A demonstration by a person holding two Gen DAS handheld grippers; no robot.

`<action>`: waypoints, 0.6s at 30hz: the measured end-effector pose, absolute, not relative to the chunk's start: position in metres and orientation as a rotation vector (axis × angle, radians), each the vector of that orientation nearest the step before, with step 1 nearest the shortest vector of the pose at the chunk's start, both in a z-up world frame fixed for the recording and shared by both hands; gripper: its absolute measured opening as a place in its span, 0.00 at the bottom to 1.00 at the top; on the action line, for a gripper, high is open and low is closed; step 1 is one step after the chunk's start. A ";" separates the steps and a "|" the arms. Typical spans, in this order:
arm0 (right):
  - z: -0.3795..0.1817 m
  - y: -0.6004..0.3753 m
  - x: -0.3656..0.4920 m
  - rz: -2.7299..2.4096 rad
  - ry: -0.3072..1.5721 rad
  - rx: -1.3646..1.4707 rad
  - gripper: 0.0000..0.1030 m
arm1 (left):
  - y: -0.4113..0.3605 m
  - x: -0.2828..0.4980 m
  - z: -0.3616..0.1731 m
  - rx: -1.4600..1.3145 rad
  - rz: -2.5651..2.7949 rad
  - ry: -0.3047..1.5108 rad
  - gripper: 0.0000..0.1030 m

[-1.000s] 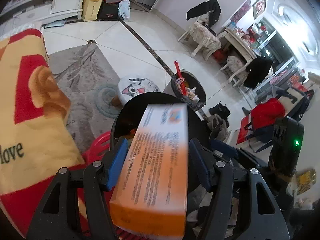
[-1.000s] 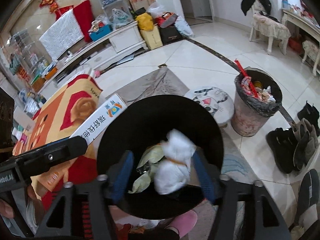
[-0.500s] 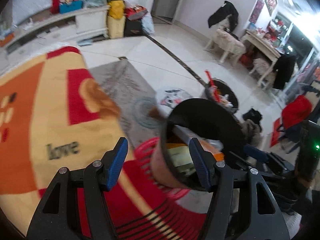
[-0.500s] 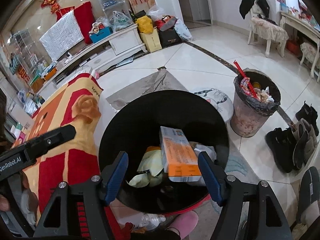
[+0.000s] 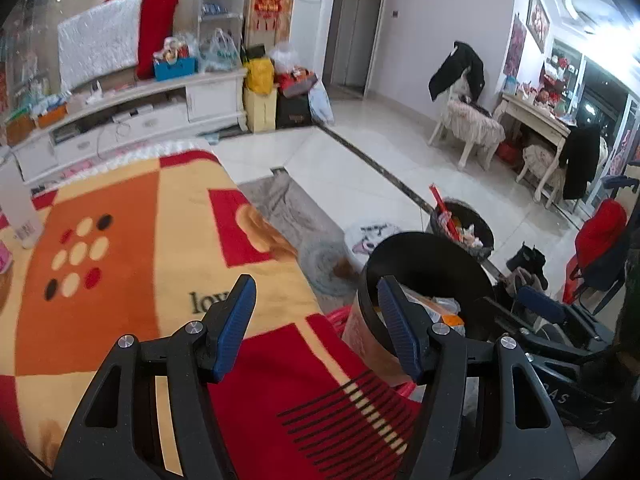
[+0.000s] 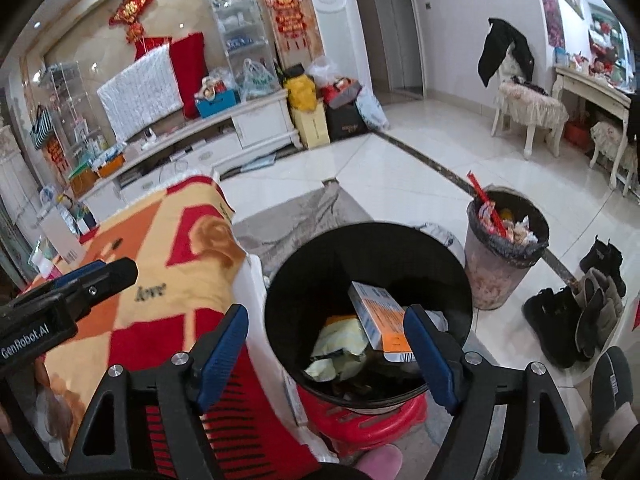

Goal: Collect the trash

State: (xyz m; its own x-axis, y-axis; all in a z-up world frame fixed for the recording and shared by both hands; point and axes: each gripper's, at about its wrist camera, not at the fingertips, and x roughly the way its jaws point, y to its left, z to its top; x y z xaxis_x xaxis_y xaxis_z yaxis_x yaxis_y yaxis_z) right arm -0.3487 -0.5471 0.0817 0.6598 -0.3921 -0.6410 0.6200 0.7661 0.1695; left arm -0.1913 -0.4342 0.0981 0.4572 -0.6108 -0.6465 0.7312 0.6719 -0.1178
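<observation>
Dropped from my left tongs, now wide and empty, the orange box lies in the black bin; my right tongs are opening, empty.

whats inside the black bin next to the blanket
In the black bin: an orange and white box leaning on crumpled pale wrappers. Anything beneath them is covered.

Patterned blanket, white chair, dark shoes

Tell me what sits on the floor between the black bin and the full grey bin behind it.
In the left wrist view, a round cat-face cushion lies on the rug between the black bin and the grey bin; the right wrist view mostly hides it.
</observation>
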 end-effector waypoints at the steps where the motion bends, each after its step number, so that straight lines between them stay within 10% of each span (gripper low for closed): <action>1: 0.086 -0.544 -0.350 -0.594 0.610 0.387 0.76 | -0.431 -0.194 0.102 0.185 -0.835 0.703 0.61; 18: 0.141 -0.485 -0.366 -0.672 0.440 0.244 0.88 | -0.387 -0.221 0.130 0.154 -0.852 0.521 0.61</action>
